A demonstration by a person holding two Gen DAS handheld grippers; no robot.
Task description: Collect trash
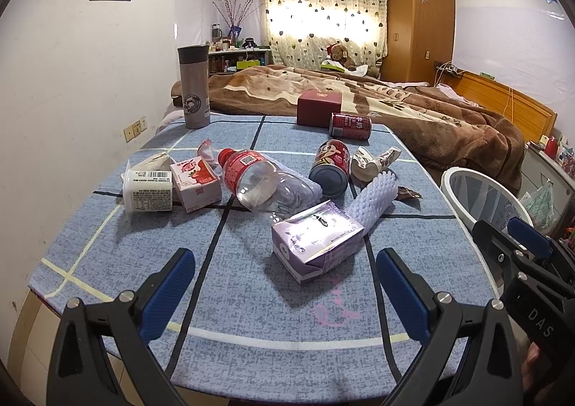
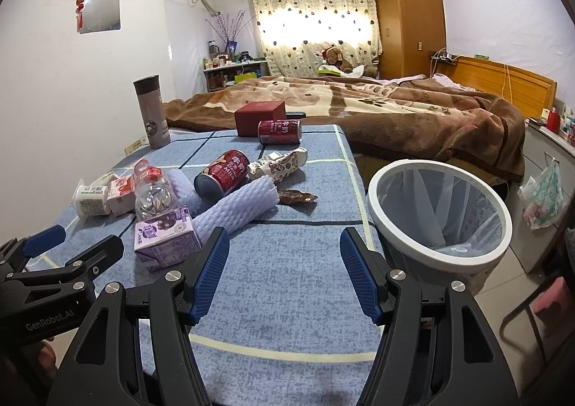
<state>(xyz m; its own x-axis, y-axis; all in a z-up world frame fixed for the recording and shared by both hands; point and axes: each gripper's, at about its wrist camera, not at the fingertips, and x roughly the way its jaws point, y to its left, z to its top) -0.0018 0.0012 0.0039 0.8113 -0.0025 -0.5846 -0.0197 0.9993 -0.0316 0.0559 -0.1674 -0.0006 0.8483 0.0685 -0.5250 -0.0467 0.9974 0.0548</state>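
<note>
Both tools are hovering over the table's [image 1: 251, 298] near edge with jaws spread wide, holding nothing. The left gripper [image 1: 285, 283] is facing the purple carton [image 1: 316, 244] just ahead, likely the easiest first pick. The right gripper [image 2: 284, 273] is sitting beside the lined bin [image 2: 440, 211], ahead-right, ready for drops.

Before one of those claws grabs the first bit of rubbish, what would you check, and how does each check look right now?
1. Left hand-held gripper open, holding nothing: ok.
2. Right hand-held gripper open, holding nothing: ok.
3. Nearest trash, the purple drink carton, lies unobstructed ahead of the left one: ok.
4. White-rimmed lined waste bin stands open beside the blue checked table: ok.
5. Bin has room: ok, only its liner shows.
6. Whether the crushed clear plastic bottle is empty: cannot tell.
</note>
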